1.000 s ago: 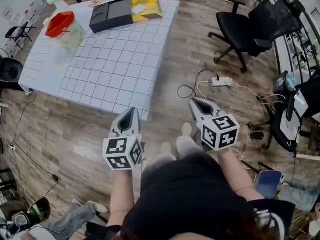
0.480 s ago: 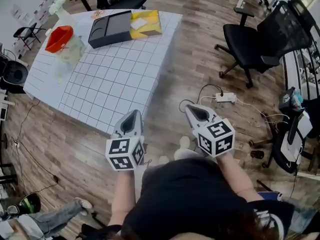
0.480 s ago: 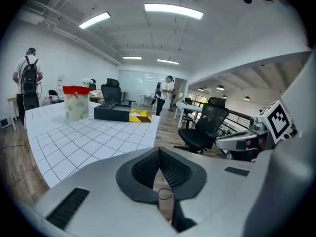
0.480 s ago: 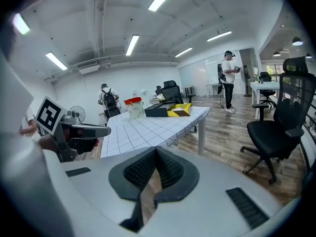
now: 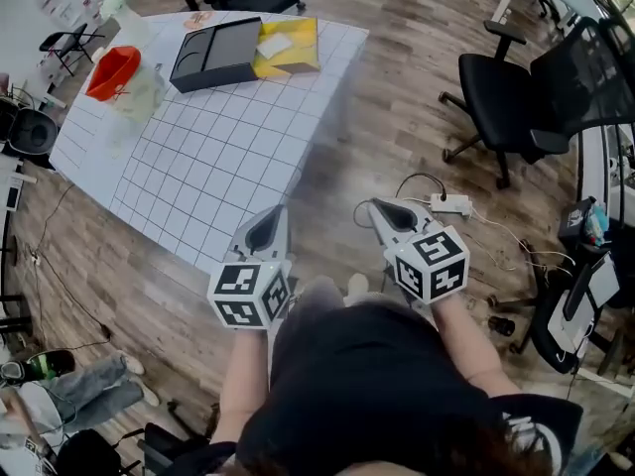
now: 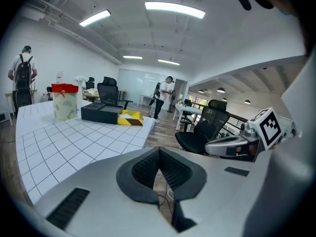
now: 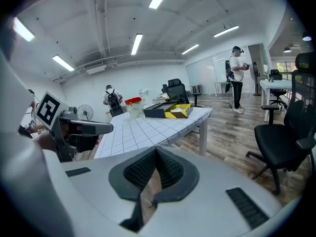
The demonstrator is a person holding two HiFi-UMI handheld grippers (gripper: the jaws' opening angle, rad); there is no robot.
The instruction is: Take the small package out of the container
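A white gridded table (image 5: 213, 147) stands ahead and to the left. At its far end are a black tray (image 5: 216, 53), an open yellow box (image 5: 296, 48) with a small white package (image 5: 274, 46) in it, and a clear container with a red lid (image 5: 119, 72). The gripper views show the same yellow box (image 6: 130, 118) (image 7: 178, 110). My left gripper (image 5: 278, 211) and right gripper (image 5: 375, 206) hang over the wooden floor, short of the table's near corner. Both are shut with nothing between the jaws (image 6: 159, 149) (image 7: 156, 150).
Black office chairs (image 5: 516, 97) stand on the right. A power strip (image 5: 444, 203) with cables lies on the floor just past my right gripper. People stand in the background (image 7: 238, 78) (image 6: 22, 78). More desks line the room's far side.
The table has drawn nearer and shifted right in the head view, as the person moves toward it. Both grippers stay shut and hold the same pose.
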